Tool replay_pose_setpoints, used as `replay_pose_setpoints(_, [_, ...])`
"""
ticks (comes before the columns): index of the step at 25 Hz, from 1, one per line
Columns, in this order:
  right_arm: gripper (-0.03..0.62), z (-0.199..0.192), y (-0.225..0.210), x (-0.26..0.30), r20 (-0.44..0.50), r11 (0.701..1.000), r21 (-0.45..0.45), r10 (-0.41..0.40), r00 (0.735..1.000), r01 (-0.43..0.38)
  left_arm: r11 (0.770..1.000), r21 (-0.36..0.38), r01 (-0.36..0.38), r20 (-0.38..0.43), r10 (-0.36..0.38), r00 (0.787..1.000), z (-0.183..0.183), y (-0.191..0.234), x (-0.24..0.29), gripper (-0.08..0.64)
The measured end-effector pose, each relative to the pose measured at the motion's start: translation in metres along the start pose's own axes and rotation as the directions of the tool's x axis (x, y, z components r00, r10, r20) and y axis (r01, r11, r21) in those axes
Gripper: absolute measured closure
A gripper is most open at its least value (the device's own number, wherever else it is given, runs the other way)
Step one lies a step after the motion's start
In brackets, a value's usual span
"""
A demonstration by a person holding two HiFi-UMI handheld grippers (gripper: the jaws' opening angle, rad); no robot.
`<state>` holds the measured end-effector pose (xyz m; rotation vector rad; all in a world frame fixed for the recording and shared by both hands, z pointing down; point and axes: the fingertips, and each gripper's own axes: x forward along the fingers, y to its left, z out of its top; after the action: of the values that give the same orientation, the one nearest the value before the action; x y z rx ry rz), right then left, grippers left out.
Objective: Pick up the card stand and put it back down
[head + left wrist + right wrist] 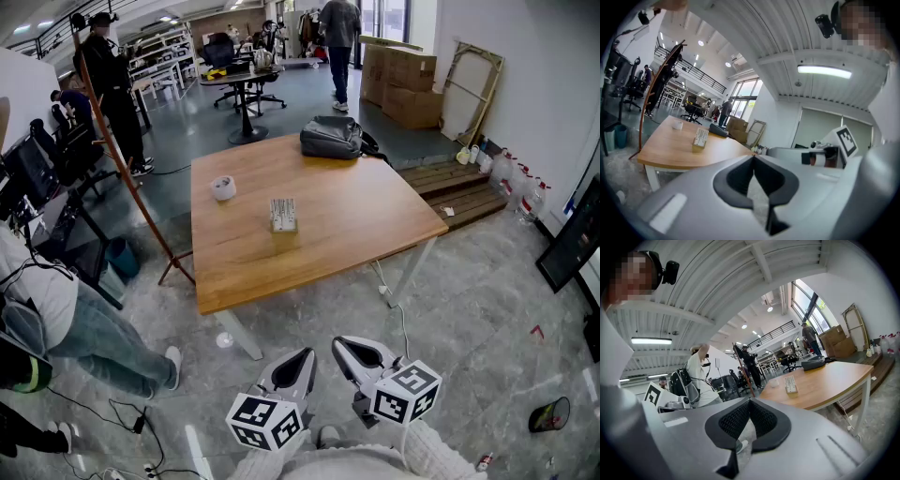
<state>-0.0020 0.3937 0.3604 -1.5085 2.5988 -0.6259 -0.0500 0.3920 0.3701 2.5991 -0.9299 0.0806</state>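
left gripper (307, 354): low at the bottom of the head view, close in to your body and well short of the table; your fingers are clenched tip to tip with nothing in there; the left gripper view shows the dark pads meeting at a point
right gripper (337, 343): just beside the left one, its marker cube out to the right; same deal, jaws pressed together and empty
floor (469, 309): grey marbled tiles between you and the table
table (375, 220): wooden top on white legs, straight ahead of both grippers
card stand (283, 214): small and pale, sitting about mid-table; well apart from both grippers, neither one is touching it
tape roll (223, 187): white, to the left of the card stand and a bit further back; not touching it
backpack (331, 137): grey, on the table's far edge
cardboard boxes (405, 82): stacked by the right wall, beyond the table
person (339, 37): standing at the back near the boxes; can't tell much more
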Motion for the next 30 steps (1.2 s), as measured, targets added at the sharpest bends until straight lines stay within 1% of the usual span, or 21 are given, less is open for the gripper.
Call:
replay_pose_setpoints(3, [0.595,-0.011,-0.008,0.000,-0.046,1.000,-0.003,-0.012,0.999,0.012,1.000,-0.011,-0.021,-0.008,0.021,1.000,-0.007,0.004,0.005,0.552])
replay_pose_setpoints(6, [0.597,-0.016,-0.017,-0.001,-0.061,1.000,0.006,-0.019,0.998,0.020,0.999,-0.020,-0.037,-0.011,0.037,0.999,-0.009,0.006,0.012,0.552])
replay_pose_setpoints(9, [0.597,-0.018,-0.020,-0.004,-0.060,1.000,0.002,0.008,0.998,-0.008,0.998,-0.036,-0.045,-0.010,0.045,0.999,-0.013,0.004,0.018,0.552])
replay_pose_setpoints(14, [0.597,-0.024,-0.024,-0.010,-0.072,0.997,-0.060,0.046,0.996,-0.051,0.996,-0.061,-0.068,-0.018,0.067,0.998,-0.027,0.003,0.029,0.552])
replay_pose_setpoints(16, [0.597,-0.029,-0.031,-0.009,-0.081,0.997,-0.056,0.048,0.996,-0.053,0.994,-0.070,-0.079,-0.025,0.078,0.997,-0.031,0.008,0.033,0.552])
replay_pose_setpoints(18, [0.597,-0.032,-0.038,-0.006,-0.088,0.998,-0.032,0.054,0.995,-0.057,0.993,-0.078,-0.083,-0.032,0.081,0.996,-0.033,0.012,0.038,0.552])
replay_pose_setpoints(20, [0.595,-0.032,-0.046,0.001,-0.093,0.998,-0.021,0.058,0.994,-0.060,0.994,-0.081,-0.079,-0.037,0.077,0.996,-0.034,0.018,0.044,0.552])
replay_pose_setpoints(24, [0.595,-0.025,-0.060,0.020,-0.090,0.996,-0.041,0.077,0.993,-0.081,0.995,-0.083,-0.060,-0.041,0.056,0.998,-0.030,0.034,0.066,0.552])
replay_pose_setpoints(27, [0.595,-0.014,-0.073,0.048,-0.072,0.993,-0.045,0.104,0.992,-0.108,0.994,-0.100,-0.034,-0.030,0.031,0.999,-0.021,0.055,0.090,0.552])
replay_pose_setpoints(30, [0.595,0.001,-0.092,0.078,-0.068,0.992,-0.059,0.108,0.992,-0.112,0.994,-0.111,-0.022,-0.029,0.019,0.999,-0.009,0.080,0.117,0.552])
